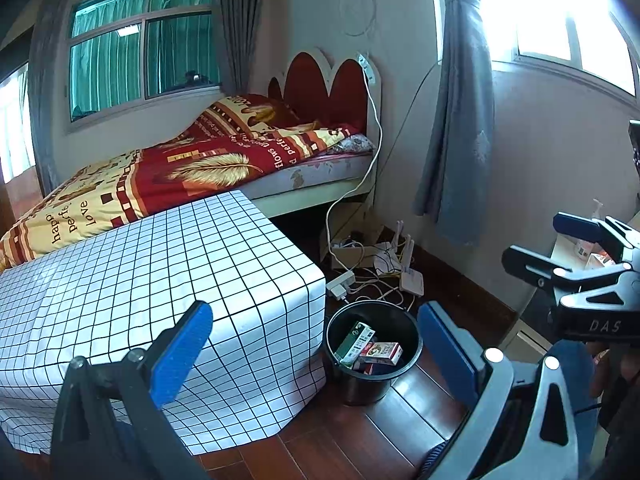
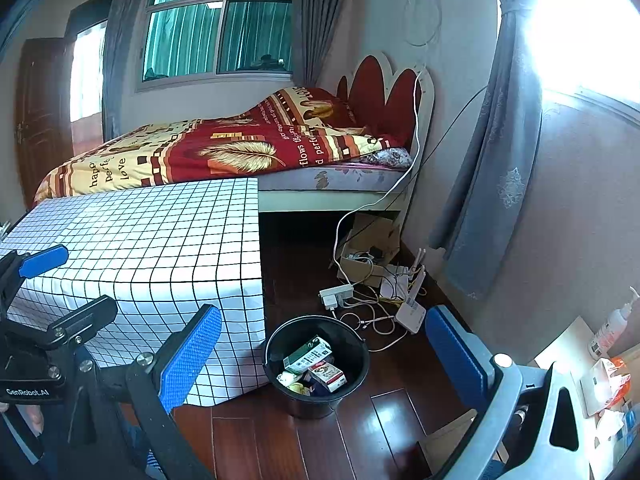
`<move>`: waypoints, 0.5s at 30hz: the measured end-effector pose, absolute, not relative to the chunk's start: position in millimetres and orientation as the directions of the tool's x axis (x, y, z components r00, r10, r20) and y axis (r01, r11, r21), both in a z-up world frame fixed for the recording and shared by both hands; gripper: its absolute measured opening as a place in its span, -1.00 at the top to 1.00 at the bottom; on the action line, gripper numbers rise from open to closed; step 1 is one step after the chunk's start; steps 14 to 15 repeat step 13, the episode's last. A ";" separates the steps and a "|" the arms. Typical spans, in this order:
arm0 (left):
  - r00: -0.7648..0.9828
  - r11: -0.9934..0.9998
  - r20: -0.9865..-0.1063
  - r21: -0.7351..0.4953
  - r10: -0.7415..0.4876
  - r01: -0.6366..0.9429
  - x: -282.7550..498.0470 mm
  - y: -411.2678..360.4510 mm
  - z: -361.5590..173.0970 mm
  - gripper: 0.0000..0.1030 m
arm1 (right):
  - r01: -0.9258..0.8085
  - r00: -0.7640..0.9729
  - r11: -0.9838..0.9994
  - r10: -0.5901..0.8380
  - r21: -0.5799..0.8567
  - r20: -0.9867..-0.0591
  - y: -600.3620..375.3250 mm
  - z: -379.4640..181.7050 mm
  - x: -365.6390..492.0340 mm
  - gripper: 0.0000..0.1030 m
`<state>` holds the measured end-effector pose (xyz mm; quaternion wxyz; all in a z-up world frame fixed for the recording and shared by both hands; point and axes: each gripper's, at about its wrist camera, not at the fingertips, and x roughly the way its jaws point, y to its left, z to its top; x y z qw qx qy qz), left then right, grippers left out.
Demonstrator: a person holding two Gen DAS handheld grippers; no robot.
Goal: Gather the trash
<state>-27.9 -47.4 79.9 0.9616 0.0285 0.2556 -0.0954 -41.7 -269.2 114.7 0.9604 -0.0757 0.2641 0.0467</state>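
A black bucket [image 1: 374, 354] stands on the wooden floor beside the checked table and also shows in the right wrist view [image 2: 316, 364]. It holds several small cartons, among them a green-and-white box [image 2: 308, 355] and a red box [image 1: 382, 354]. My left gripper [image 1: 316, 356] is open and empty, held above the floor in front of the bucket. My right gripper [image 2: 324, 354] is open and empty too, also above the bucket's near side. The right gripper shows at the right of the left wrist view [image 1: 560, 248], and the left gripper at the left of the right wrist view [image 2: 68, 280].
A table with a white checked cloth [image 1: 160, 280] stands left of the bucket. Behind it is a bed with a red and yellow quilt [image 2: 224, 152]. A power strip, cables and a router [image 2: 410, 314] lie on the floor by the wall. A low shelf with bottles [image 2: 600, 364] is at right.
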 end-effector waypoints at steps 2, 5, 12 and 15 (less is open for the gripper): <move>0.846 0.978 -0.504 0.017 -0.172 0.208 -27.5 -48.1 78.9 -0.99 | -0.130 0.856 0.984 0.049 -0.121 -0.515 -269.4 114.5 -41.8 -1.00; 0.844 0.974 -0.503 0.017 -0.188 0.226 -27.8 -47.6 77.9 -0.99 | -0.131 0.855 0.984 0.050 -0.122 -0.516 -268.7 114.7 -41.6 -1.00; 0.831 0.961 -0.500 -0.008 -0.243 0.276 -26.7 -47.1 78.7 -0.99 | -0.130 0.853 0.984 0.047 -0.123 -0.520 -269.1 113.3 -39.5 -1.00; 0.830 0.961 -0.500 -0.013 -0.245 0.276 -26.9 -47.5 78.8 -0.99 | -0.129 0.853 0.984 0.046 -0.125 -0.519 -269.2 113.1 -39.4 -1.00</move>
